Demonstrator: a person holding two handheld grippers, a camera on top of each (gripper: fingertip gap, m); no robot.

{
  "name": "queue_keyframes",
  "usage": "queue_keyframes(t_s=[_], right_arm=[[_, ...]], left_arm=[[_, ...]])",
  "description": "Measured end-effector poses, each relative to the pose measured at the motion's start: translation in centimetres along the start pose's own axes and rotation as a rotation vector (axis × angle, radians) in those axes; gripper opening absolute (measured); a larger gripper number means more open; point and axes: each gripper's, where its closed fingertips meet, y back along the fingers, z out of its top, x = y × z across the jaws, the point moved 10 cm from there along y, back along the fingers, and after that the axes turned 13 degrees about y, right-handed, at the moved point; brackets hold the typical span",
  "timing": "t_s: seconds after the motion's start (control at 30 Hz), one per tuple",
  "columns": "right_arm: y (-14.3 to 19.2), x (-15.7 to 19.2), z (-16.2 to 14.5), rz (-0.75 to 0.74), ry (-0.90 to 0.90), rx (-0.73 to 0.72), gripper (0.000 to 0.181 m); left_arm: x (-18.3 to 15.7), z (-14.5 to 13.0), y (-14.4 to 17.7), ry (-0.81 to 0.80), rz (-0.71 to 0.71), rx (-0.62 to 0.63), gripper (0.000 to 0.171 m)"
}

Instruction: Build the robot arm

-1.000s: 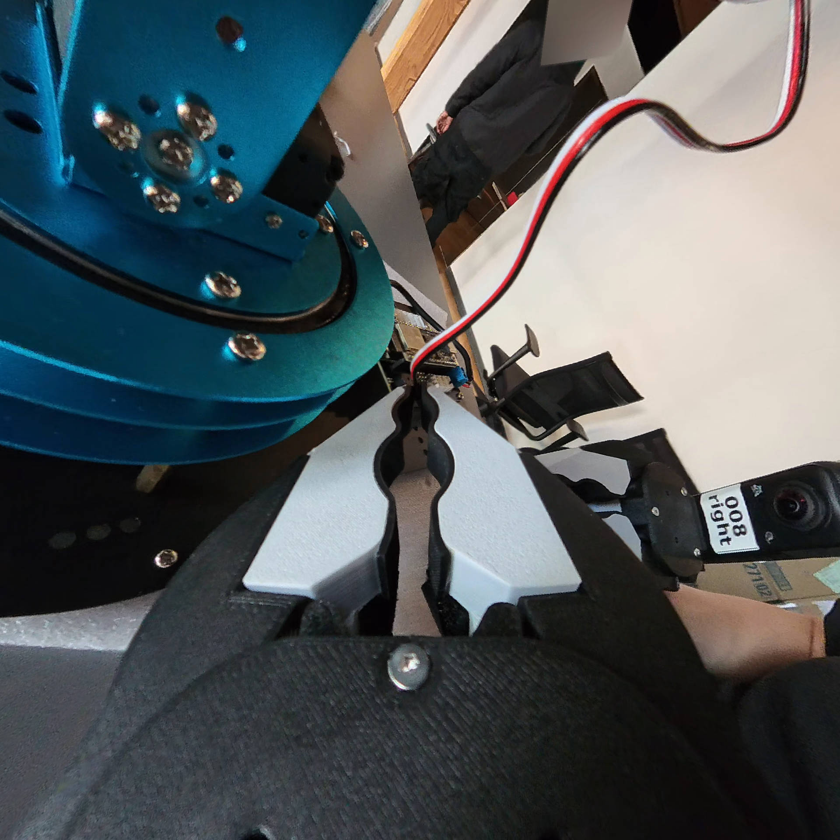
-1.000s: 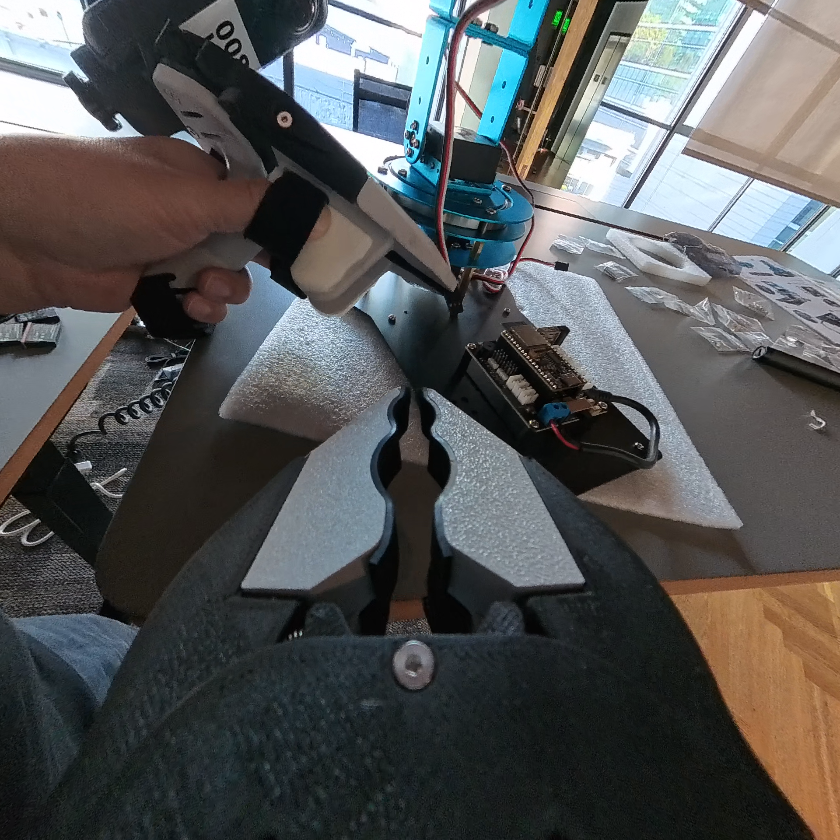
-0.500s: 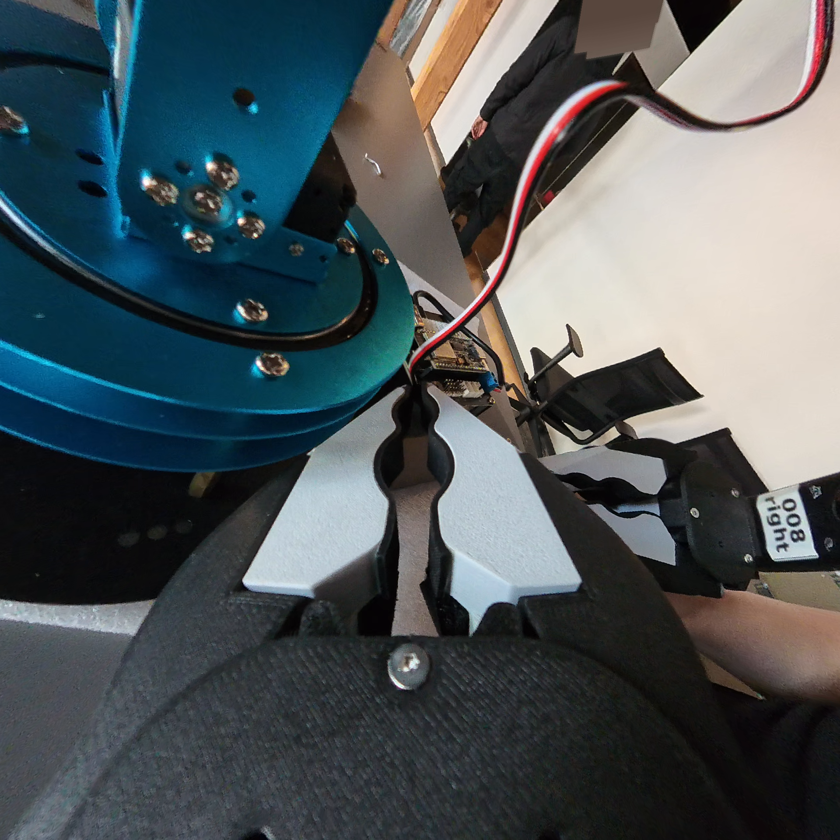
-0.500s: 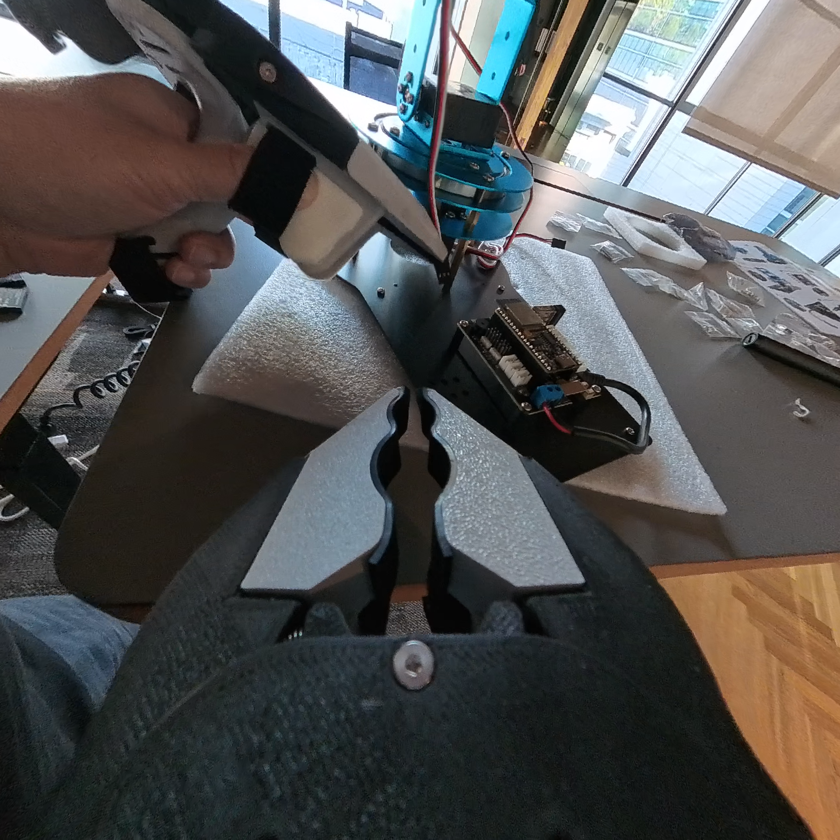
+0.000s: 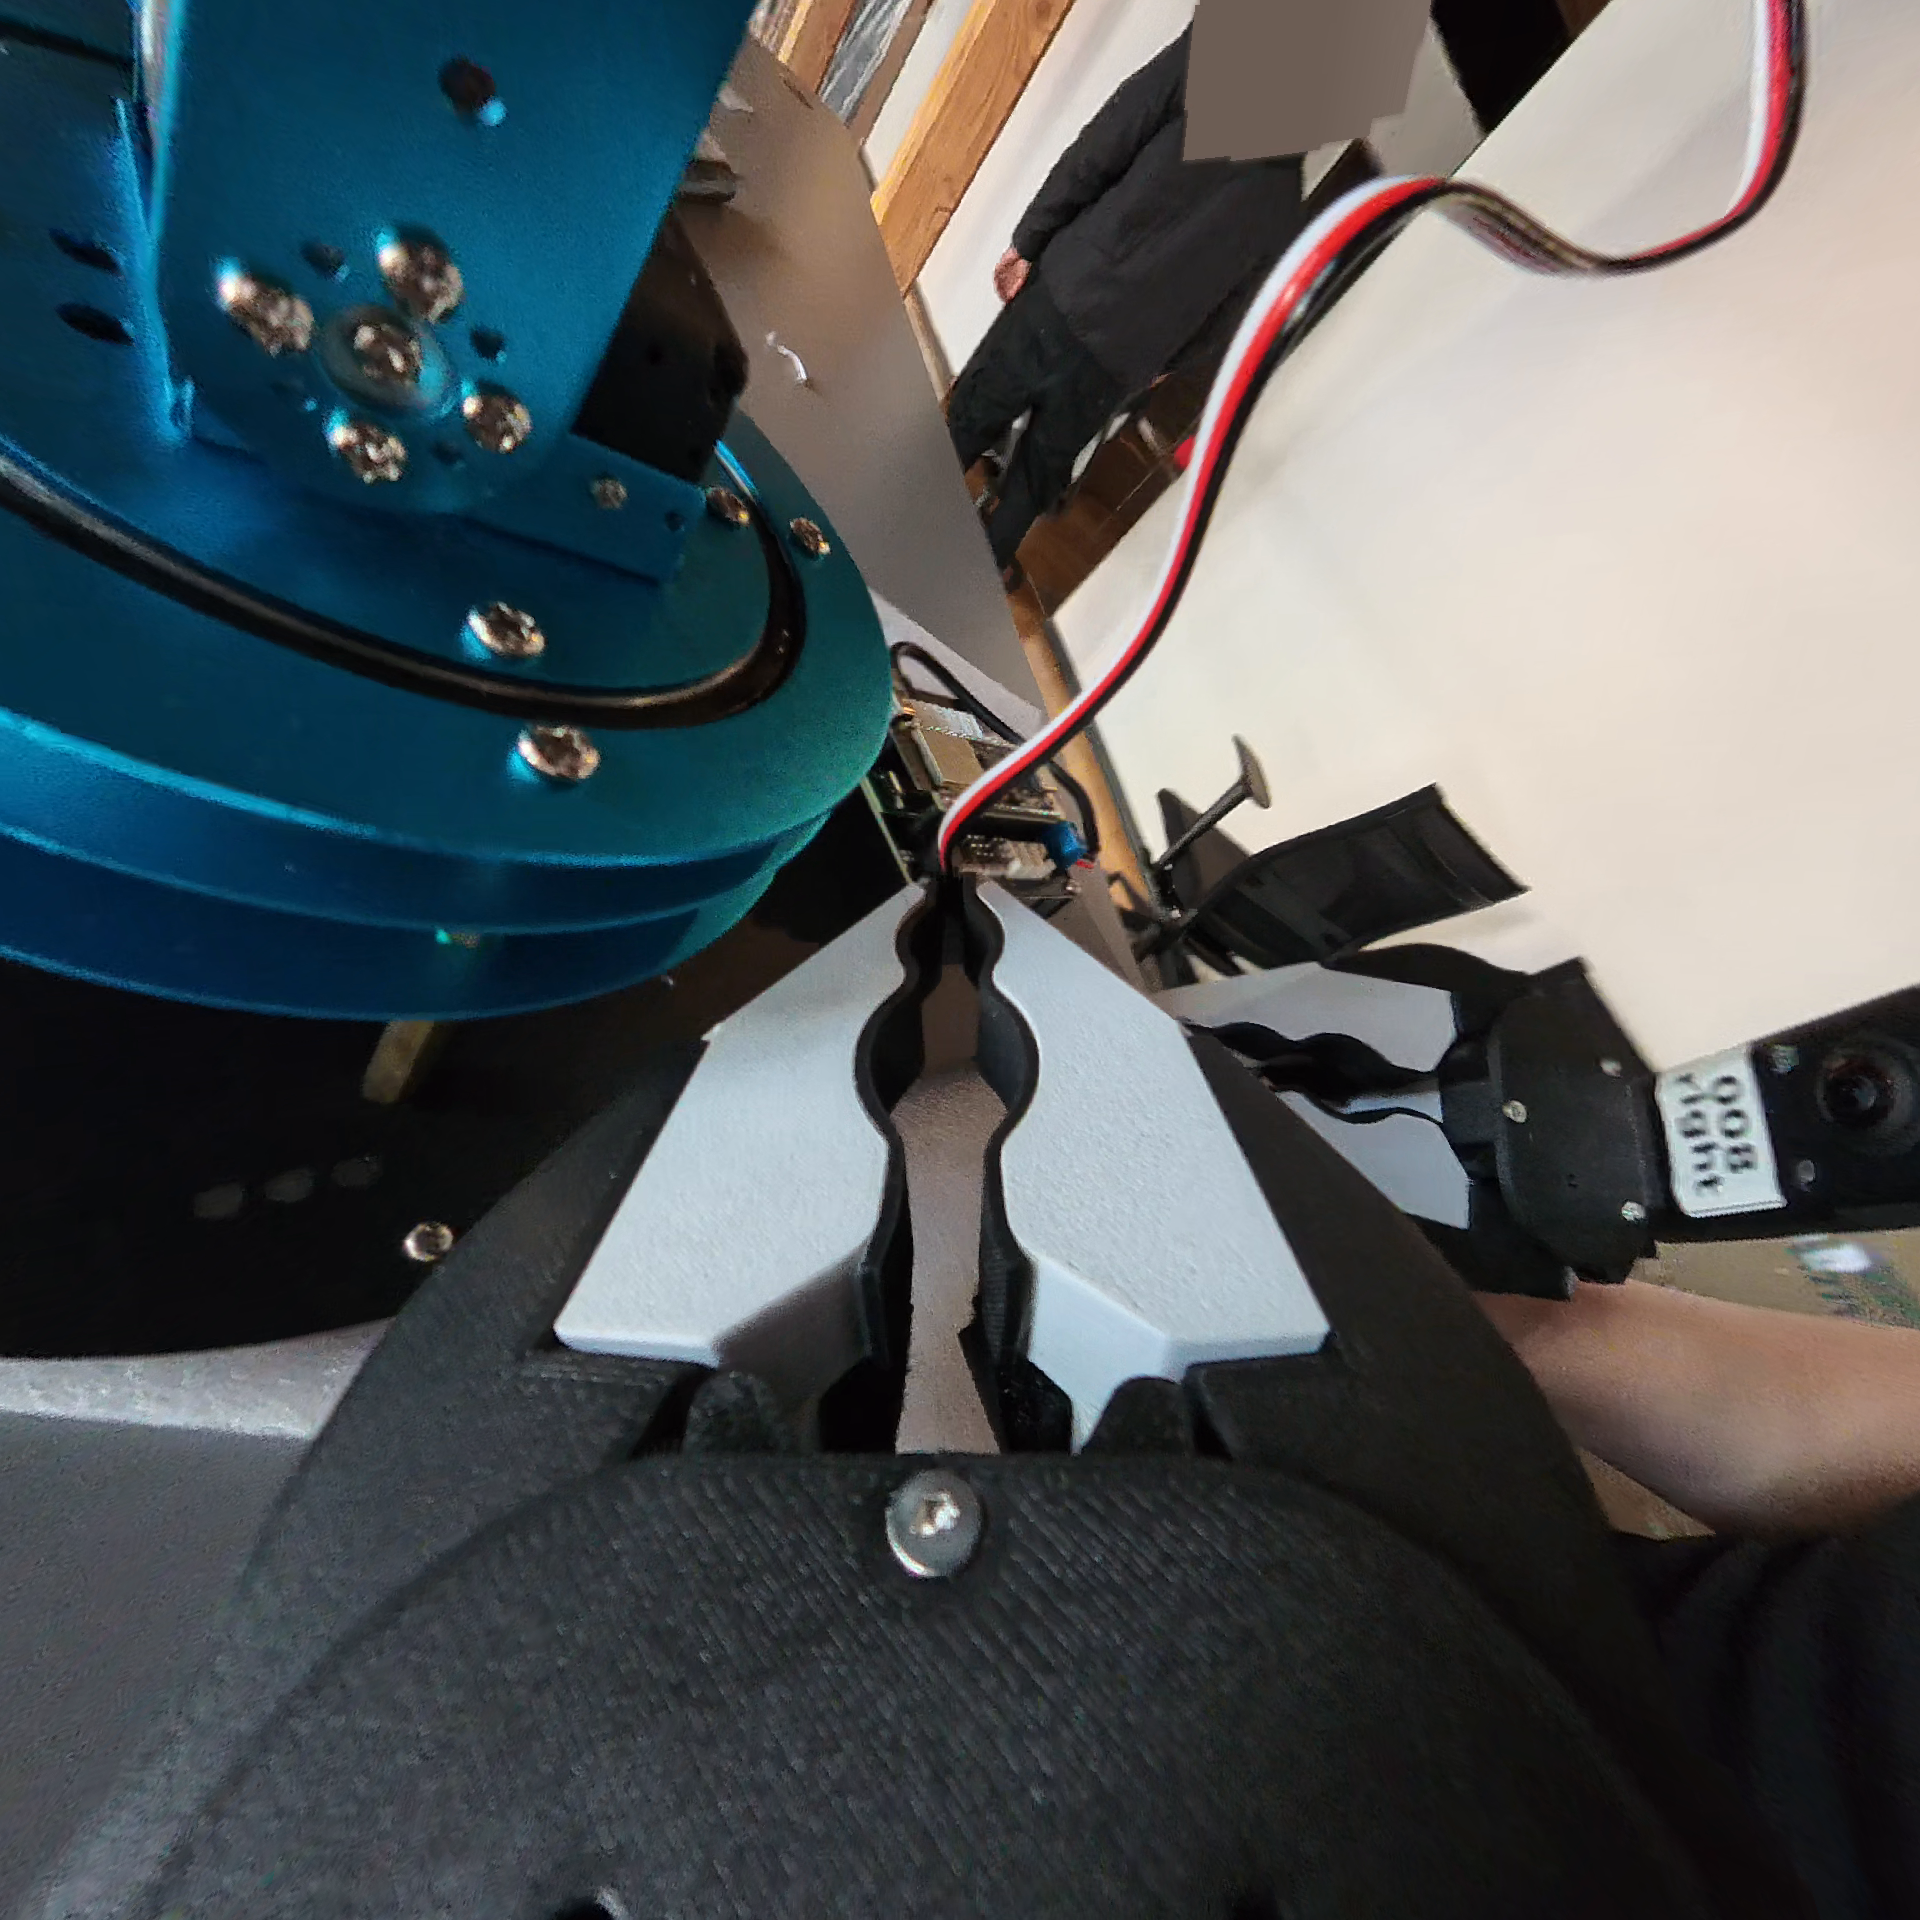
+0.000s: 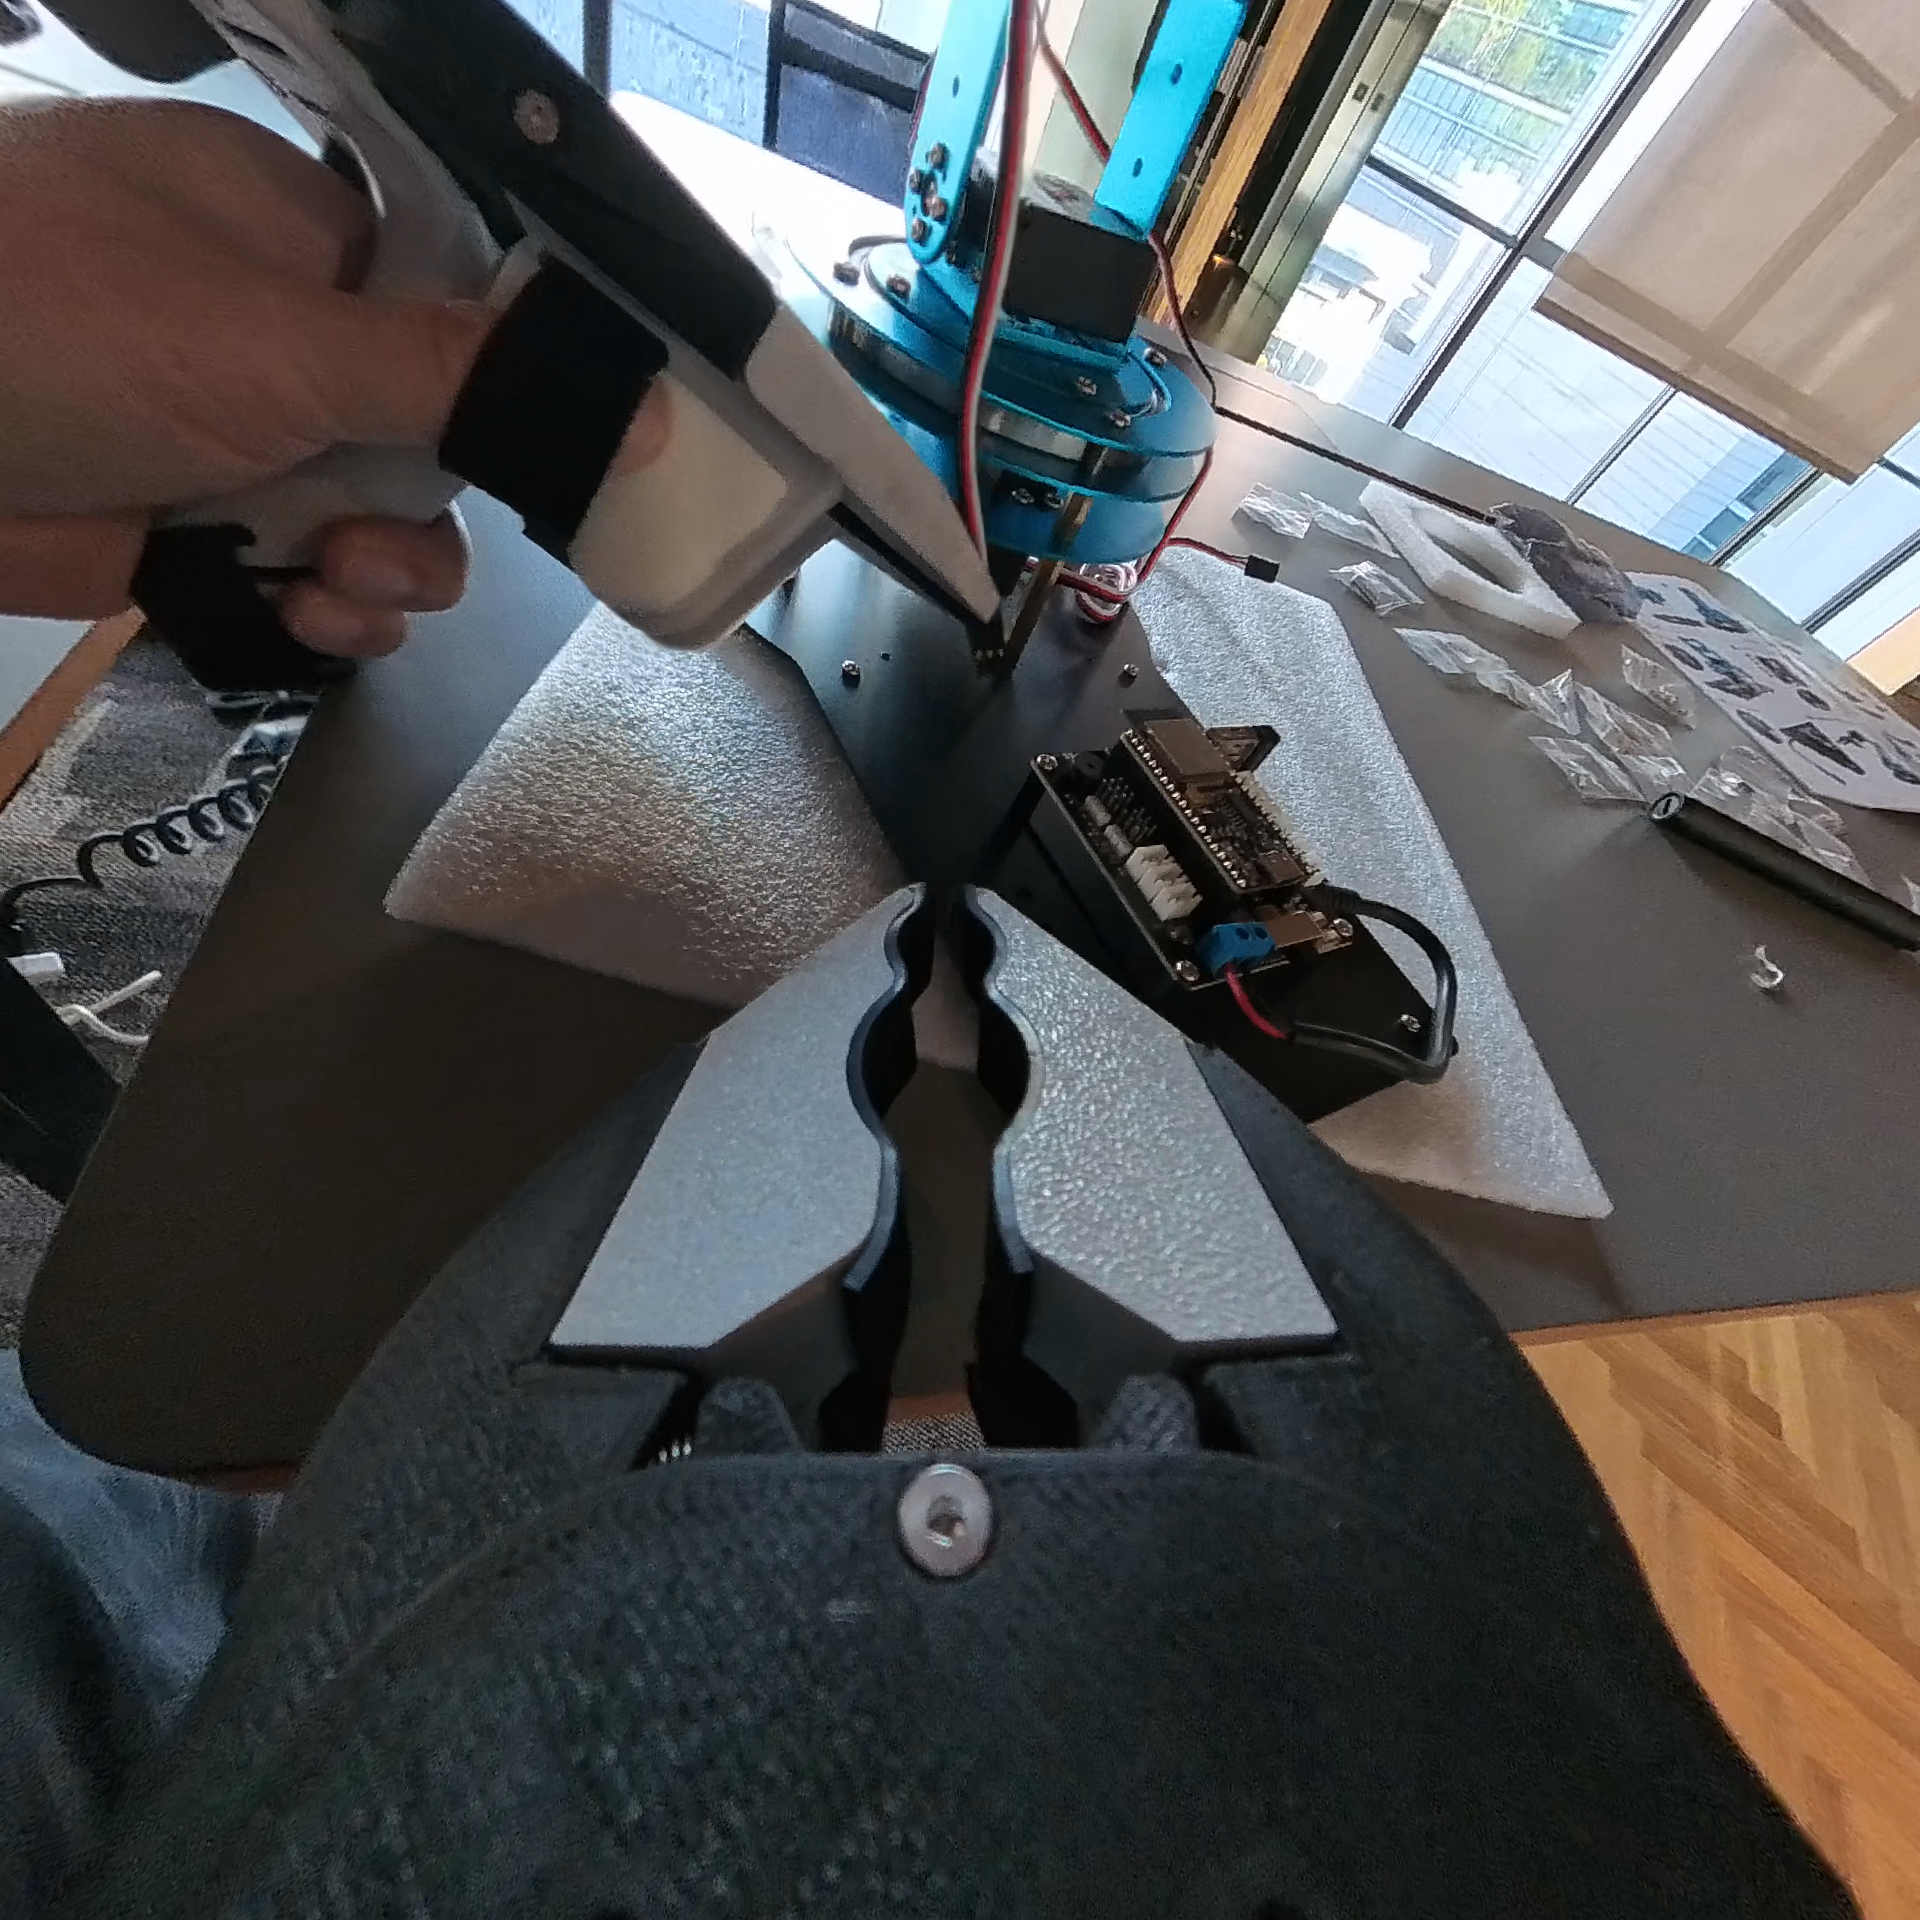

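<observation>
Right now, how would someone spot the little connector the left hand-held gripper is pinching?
Find the blue turntable on the black table. Below its front edge, the left hand-held gripper pinches a small black plug, the end of the red-white-black ribbon cable.

left gripper [image 5: 943, 906] tilted down, tips closed together, pinching at the very end; a hand [image 6: 187, 353] grips its handle, one finger on the trigger. right gripper [image 6: 945, 902] lower, level, tips nearly meeting, nothing between them.
</observation>
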Motion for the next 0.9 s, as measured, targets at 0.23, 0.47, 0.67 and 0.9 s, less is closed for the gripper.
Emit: queue_keyframes(t_s=[0.23, 0.47, 0.67, 0.9], right_arm=[[-0.7, -0.2, 0.1, 0.027, 0.036, 0.055, 0.002], [-2.0, -0.4, 0.7, 0.004, -0.037, 0.075, 0.002], [-2.4, -0.5, 0.6, 0.002, -0.024, 0.098, 0.002], [0.6, -1.9, 0.1, 0.027, 0.008, -0.016, 0.004]], left_arm=[[1.7, -0.1, 1.3, 0.141, -0.213, 0.012, 0.001], [2.5, -0.2, 1.9, 0.146, -0.336, 0.045, 0.001], [2.6, -0.2, 1.4, 0.166, -0.324, 0.109, 0.001], [2.0, -1.0, 1.0, 0.203, -0.201, 0.087, 0.001]])
